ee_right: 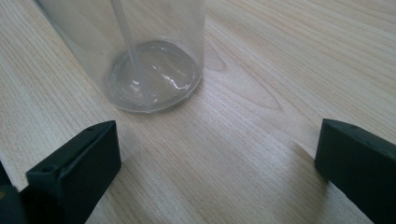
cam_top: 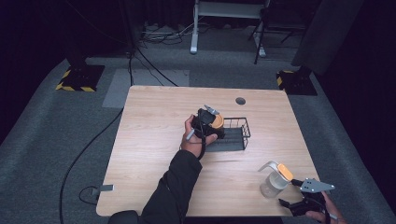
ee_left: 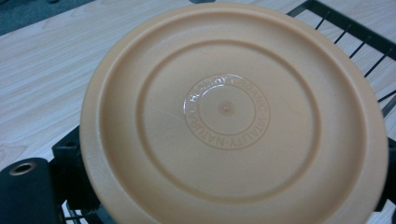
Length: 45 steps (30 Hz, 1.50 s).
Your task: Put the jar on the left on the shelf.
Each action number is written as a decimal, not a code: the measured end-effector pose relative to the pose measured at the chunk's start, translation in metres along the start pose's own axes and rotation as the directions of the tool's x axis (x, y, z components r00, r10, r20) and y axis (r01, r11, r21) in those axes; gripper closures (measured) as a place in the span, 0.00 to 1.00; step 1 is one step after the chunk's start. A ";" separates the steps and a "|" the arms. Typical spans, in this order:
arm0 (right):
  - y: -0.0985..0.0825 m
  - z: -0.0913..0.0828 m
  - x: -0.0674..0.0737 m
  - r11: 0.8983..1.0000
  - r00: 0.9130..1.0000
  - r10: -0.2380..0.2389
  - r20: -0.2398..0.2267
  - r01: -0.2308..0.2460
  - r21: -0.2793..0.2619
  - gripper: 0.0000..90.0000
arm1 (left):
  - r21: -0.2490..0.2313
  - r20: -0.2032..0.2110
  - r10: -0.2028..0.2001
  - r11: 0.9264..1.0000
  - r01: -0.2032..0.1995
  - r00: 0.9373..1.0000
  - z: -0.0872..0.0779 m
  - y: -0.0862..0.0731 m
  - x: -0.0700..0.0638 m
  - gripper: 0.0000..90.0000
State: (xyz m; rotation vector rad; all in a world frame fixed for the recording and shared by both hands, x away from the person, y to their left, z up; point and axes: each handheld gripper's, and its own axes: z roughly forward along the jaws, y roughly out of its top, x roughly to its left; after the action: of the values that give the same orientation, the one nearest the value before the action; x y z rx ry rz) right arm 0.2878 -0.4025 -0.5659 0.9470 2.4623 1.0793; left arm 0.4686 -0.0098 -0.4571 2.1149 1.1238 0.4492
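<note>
On the wooden desk, a black wire basket sits near the middle. Over its left end, the person's left forearm stretches forward, the left gripper clenched on an orange lid. At the near right corner, the right gripper, fingers spread apart, rests just beside a clear orange-lidded jug.

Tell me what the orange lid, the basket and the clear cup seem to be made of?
Lid: likely matte moulded plastic, with raised lettering and rings. Basket: thin black wire, probably coated metal. Cup: clear plastic, perhaps glass; the wood grain shows through its glossy base.
</note>
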 end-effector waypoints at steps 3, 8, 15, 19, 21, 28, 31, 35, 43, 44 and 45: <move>0.000 0.000 0.000 1.000 1.000 0.000 0.000 0.000 0.000 0.00 | 0.012 -0.004 -0.007 1.000 0.007 1.000 0.002 -0.002 0.000 0.10; 0.000 0.000 0.000 1.000 1.000 0.000 0.000 0.000 0.000 0.00 | 0.033 -0.007 -0.026 0.999 0.026 1.000 0.006 -0.003 0.000 0.10; 0.000 0.000 0.000 1.000 1.000 -0.001 0.000 0.001 0.000 0.00 | 0.046 -0.022 -0.044 0.998 0.045 0.999 0.009 -0.005 0.001 0.10; 0.000 0.000 0.000 1.000 1.000 -0.001 0.000 0.001 0.000 0.00 | 0.055 -0.025 -0.050 0.997 0.051 0.998 0.011 -0.006 0.001 0.10; 0.000 0.000 0.000 1.000 1.000 -0.001 0.000 0.001 -0.001 0.00 | 0.055 -0.023 -0.059 0.997 0.060 0.998 0.011 -0.007 0.002 0.10; 0.000 0.000 0.000 1.000 1.000 -0.001 0.000 0.001 0.000 0.00 | 0.056 -0.034 -0.065 0.996 0.067 0.997 0.011 -0.007 0.000 0.10; 0.000 0.000 0.000 1.000 1.000 -0.001 0.000 0.001 0.000 0.00 | 0.065 -0.037 -0.067 0.996 0.069 0.997 0.011 -0.006 -0.001 0.10; 0.000 0.000 0.000 1.000 1.000 -0.001 0.000 0.001 -0.001 0.00 | 0.066 -0.033 -0.064 0.996 0.066 0.997 0.010 -0.007 0.000 0.10; 0.000 0.000 0.000 1.000 1.000 0.000 -0.001 0.000 0.000 0.00 | 0.075 -0.031 -0.063 0.995 0.065 0.998 0.010 -0.006 0.000 0.10; 0.000 0.000 0.000 1.000 1.000 0.000 -0.001 0.000 0.000 0.00 | 0.075 -0.031 -0.063 0.995 0.065 0.998 0.010 -0.006 0.000 0.10; 0.000 0.000 0.000 1.000 1.000 0.000 -0.001 0.000 0.000 0.00 | 0.074 -0.031 -0.063 0.995 0.065 0.998 0.010 -0.006 0.000 0.10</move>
State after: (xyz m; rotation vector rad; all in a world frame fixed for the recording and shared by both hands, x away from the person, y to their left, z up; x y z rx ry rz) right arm 0.2880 -0.4023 -0.5659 0.9471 2.4627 1.0798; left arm 0.4712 -0.0117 -0.4682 2.1362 1.2388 0.4150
